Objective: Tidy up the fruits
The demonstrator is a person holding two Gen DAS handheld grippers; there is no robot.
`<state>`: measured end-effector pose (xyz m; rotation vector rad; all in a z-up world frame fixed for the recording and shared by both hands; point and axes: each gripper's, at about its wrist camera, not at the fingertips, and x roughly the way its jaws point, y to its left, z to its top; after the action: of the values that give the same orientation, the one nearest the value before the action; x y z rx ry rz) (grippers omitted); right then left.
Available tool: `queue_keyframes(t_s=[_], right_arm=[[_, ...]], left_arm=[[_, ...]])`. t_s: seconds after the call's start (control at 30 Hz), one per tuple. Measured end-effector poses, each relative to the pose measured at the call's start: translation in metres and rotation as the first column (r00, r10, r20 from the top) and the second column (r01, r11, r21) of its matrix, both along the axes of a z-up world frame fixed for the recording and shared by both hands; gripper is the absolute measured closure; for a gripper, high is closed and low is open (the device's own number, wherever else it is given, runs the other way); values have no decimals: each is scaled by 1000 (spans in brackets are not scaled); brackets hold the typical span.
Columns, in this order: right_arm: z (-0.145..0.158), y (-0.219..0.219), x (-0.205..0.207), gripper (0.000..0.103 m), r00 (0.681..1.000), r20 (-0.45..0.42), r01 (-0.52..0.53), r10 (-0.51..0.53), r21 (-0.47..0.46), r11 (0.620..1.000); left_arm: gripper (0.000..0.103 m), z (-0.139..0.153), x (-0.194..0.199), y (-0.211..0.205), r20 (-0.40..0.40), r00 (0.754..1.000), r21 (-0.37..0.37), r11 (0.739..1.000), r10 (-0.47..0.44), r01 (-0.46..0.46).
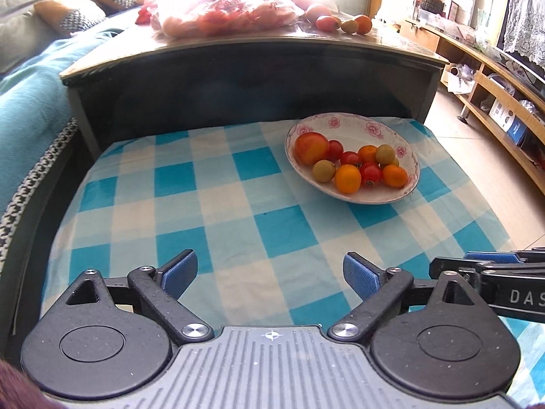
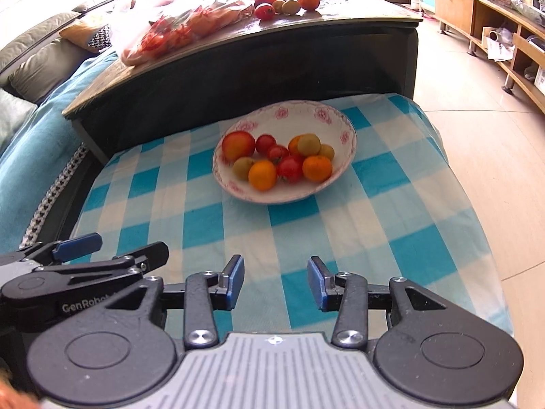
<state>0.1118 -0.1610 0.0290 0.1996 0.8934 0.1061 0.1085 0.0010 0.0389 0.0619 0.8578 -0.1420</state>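
A white bowl with pink flowers stands on the blue checked cloth. It holds several fruits: a large red-orange one, small red tomatoes, oranges and greenish round fruits. My left gripper is open and empty over the near cloth. My right gripper is open and empty, beside the left one. Each shows at the edge of the other's view: the right, the left.
A dark higher table stands behind the cloth, with a plastic bag of red-orange items and loose fruits on top. A sofa with a teal blanket is left; wooden shelves are right.
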Motion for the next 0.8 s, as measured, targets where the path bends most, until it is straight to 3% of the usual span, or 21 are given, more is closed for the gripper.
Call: queue_keyframes(t_s=[0.13, 0.4, 0.8], right_arm=[[-1, 1, -14, 60, 1000, 2, -2, 2, 2, 1000], [-5, 2, -34, 60, 1000, -7, -3, 3, 0, 1000], [-10, 1, -52, 60, 1000, -16, 5, -5, -1, 1000]], left_arm=[[0, -1, -12, -1, 16, 1000, 7, 1000, 9, -9], [0, -5, -32, -8, 42, 999, 86, 996, 14, -18], [0, -9, -53, -7, 29, 999, 67, 997, 25, -27]])
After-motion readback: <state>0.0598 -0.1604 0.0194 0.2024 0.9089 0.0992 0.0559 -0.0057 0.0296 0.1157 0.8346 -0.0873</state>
